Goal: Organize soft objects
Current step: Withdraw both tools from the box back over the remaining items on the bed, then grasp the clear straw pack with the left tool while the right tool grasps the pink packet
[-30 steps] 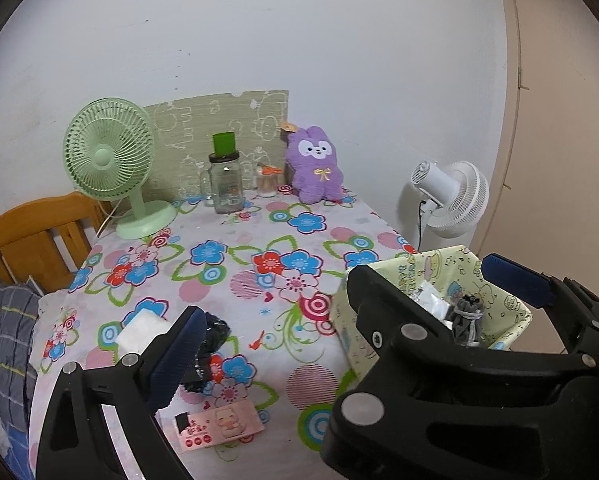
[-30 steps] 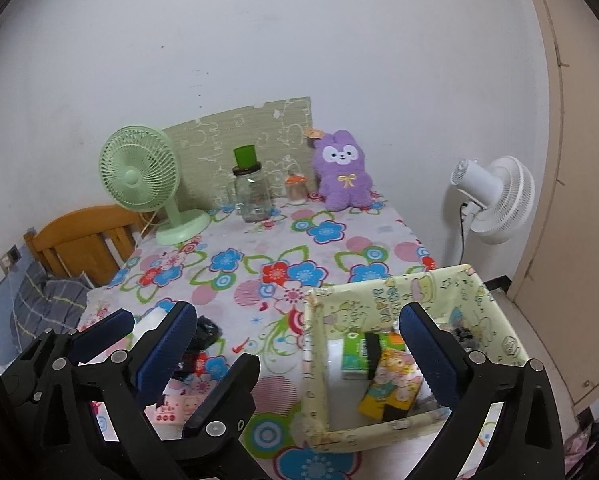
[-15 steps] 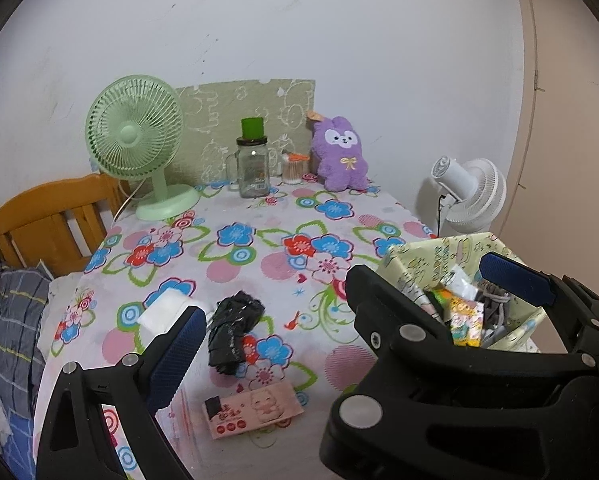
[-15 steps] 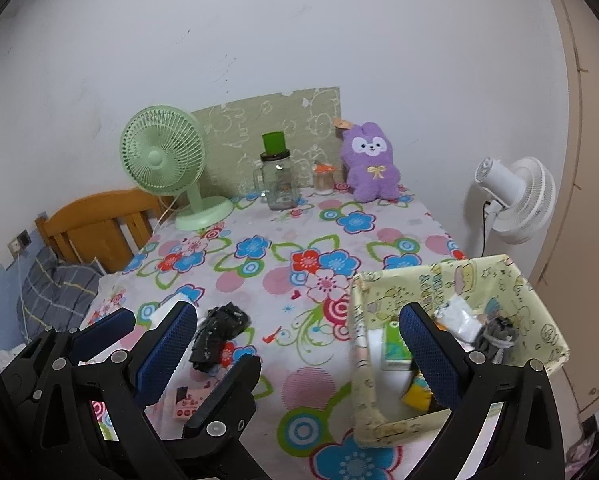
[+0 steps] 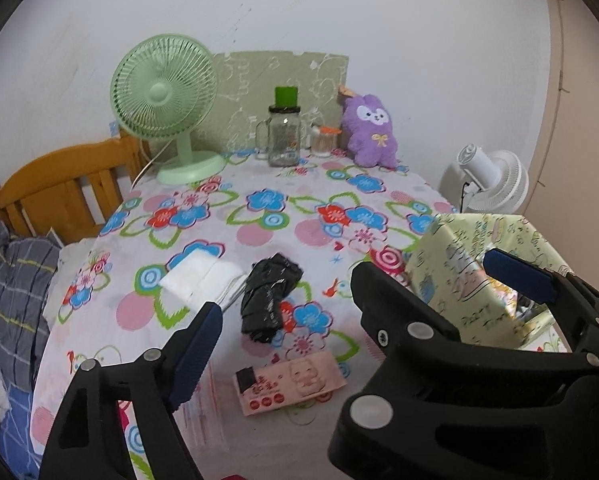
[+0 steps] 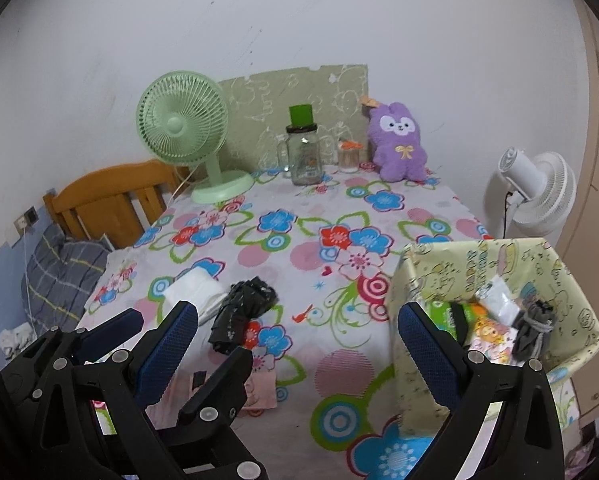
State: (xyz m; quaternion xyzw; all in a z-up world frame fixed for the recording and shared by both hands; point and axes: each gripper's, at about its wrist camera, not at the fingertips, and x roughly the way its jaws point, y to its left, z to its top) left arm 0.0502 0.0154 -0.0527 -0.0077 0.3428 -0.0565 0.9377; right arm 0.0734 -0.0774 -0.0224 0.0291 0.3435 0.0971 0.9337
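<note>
You face a plain white plastered wall (image 6: 299,20), scuffed with faint dark marks. Against it leans a pale green patterned board (image 6: 295,100), standing at the far edge of the table, which is draped in a flowered cloth (image 6: 299,232). To your left an orange-brown slatted wooden headboard (image 6: 111,196) rises beside a grey checked pillow (image 6: 63,272). To your right a beige door panel (image 5: 579,120) meets the wall, with a white floor fan (image 6: 535,192) before it.
</note>
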